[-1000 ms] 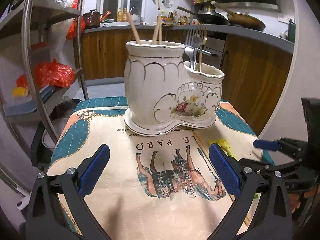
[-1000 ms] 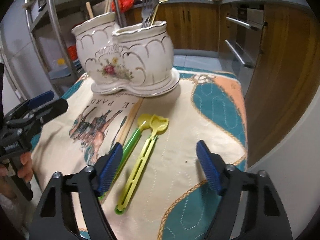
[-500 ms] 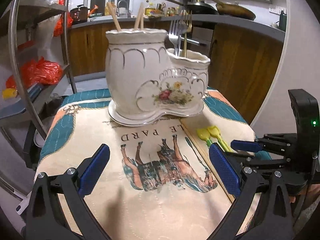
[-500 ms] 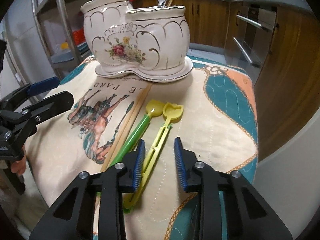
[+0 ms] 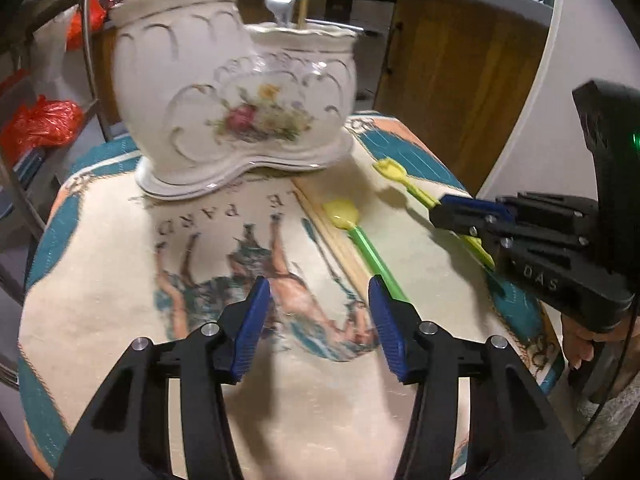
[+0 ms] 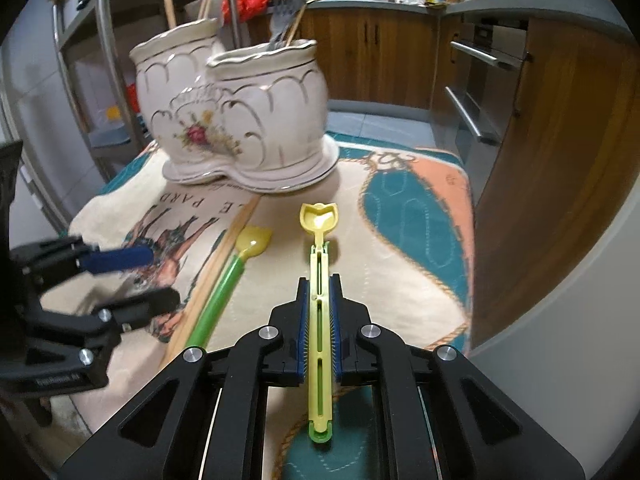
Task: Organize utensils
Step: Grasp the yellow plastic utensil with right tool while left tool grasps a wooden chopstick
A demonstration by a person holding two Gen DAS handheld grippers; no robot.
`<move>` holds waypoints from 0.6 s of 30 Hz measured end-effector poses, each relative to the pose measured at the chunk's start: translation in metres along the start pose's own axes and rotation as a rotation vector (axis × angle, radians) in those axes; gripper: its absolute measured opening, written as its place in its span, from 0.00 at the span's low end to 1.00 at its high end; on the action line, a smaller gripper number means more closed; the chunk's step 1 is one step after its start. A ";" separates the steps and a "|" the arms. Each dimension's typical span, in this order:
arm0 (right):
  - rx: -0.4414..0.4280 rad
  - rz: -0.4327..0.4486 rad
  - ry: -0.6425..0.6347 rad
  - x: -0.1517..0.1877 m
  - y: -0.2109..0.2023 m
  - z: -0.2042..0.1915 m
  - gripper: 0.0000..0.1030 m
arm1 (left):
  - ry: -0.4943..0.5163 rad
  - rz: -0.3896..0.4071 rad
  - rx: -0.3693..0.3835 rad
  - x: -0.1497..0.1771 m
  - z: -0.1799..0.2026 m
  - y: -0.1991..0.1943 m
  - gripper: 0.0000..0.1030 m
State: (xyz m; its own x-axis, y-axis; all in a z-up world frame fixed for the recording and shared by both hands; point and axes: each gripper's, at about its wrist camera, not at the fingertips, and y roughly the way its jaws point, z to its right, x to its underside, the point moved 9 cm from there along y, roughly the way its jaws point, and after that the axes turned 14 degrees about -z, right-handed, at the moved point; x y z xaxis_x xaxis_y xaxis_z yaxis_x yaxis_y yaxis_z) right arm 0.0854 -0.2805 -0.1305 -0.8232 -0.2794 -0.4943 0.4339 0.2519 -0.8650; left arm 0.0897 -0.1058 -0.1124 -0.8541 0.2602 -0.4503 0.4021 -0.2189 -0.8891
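**Ceramic holder half filled, three pieces left on the cloth**

Ceramic, cream and gilt-edged, the two-pot utensil holder (image 6: 240, 120) stands at the far end of the printed tablecloth (image 6: 420, 240). Its taller pot already carries wooden chopsticks (image 6: 208, 0), and its lower pot carries forks (image 6: 288, 20), so part of the sorting looks done.

Three pieces remain outside it. A pair of loose chopsticks (image 6: 224, 252) lies flat on the cloth, running from the holder's base towards the near edge. Just beside them lies a green-handled spoon (image 6: 232, 276) with a yellow bowl.

The yellow slotted spoon (image 6: 320, 280) is the piece in hand: the right gripper (image 6: 319, 312) has just been closing and its pads now clamp the handle, bowl pointing at the holder. It appears to be just clear of the cloth.

The left gripper (image 5: 316, 320) has been narrowing too, yet its jaws stand apart over the horse print with nothing between them, close to the green spoon.
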 end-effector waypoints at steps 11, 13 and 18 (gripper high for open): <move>-0.044 0.033 -0.018 -0.002 -0.010 -0.002 0.10 | -0.015 -0.035 -0.114 -0.009 0.005 0.018 0.38; -0.048 0.031 -0.025 -0.001 -0.010 -0.003 0.10 | 0.000 -0.041 -0.137 -0.015 0.008 0.023 0.37; -0.057 -0.014 -0.055 0.005 -0.001 -0.006 0.10 | 0.018 -0.068 -0.118 -0.019 0.005 0.024 0.08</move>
State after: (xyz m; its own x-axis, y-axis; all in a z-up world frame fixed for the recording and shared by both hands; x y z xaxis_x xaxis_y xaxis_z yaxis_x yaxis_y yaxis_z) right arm 0.0782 -0.2765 -0.1315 -0.8071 -0.3334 -0.4873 0.3995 0.2994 -0.8665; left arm 0.1134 -0.1206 -0.1246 -0.8753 0.2876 -0.3889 0.3801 -0.0882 -0.9207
